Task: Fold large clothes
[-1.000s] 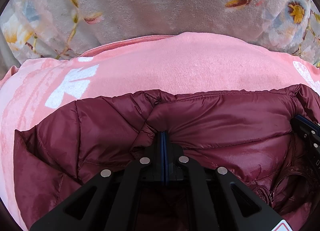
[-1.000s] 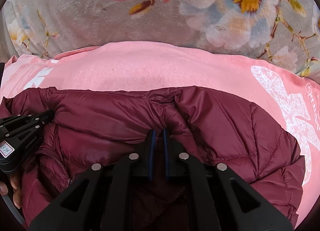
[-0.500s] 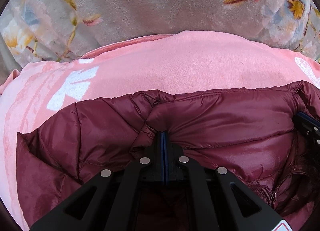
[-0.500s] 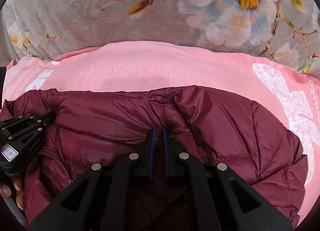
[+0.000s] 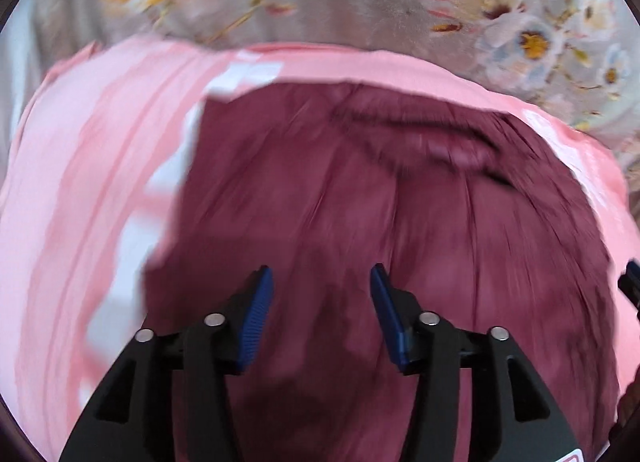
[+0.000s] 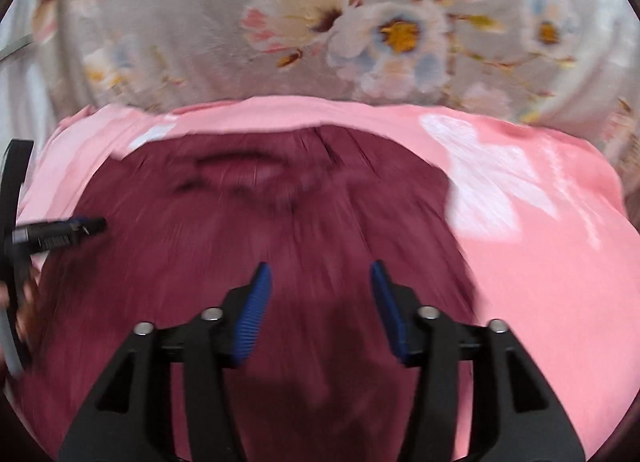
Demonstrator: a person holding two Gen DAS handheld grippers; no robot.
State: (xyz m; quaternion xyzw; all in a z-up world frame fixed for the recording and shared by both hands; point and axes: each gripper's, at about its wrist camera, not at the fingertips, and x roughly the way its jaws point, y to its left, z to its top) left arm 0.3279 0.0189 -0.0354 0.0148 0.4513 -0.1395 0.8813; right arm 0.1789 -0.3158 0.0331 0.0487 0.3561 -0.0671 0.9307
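A dark red puffer jacket [image 5: 380, 221] lies folded on a pink cloth, blurred by motion in both views. My left gripper [image 5: 321, 282] hangs above the jacket with its jaws opening and nothing between the blue pads. My right gripper [image 6: 321, 278] hovers over the same jacket [image 6: 260, 229], its jaws also opening, empty. The left gripper's fingertips [image 6: 86, 225] show at the left edge of the right wrist view. A bit of the right gripper [image 5: 632, 282] peeks in at the right edge of the left wrist view.
The pink cloth [image 5: 80, 201] with white print [image 6: 488, 181] lies under the jacket on a grey flowered blanket [image 6: 360, 21]. A person's hand [image 6: 28, 302] holds the left tool at the far left.
Both grippers let go of the jacket's folded edge and opened. Both pulled back and rose, so the whole folded jacket now shows lying on the pink cloth.
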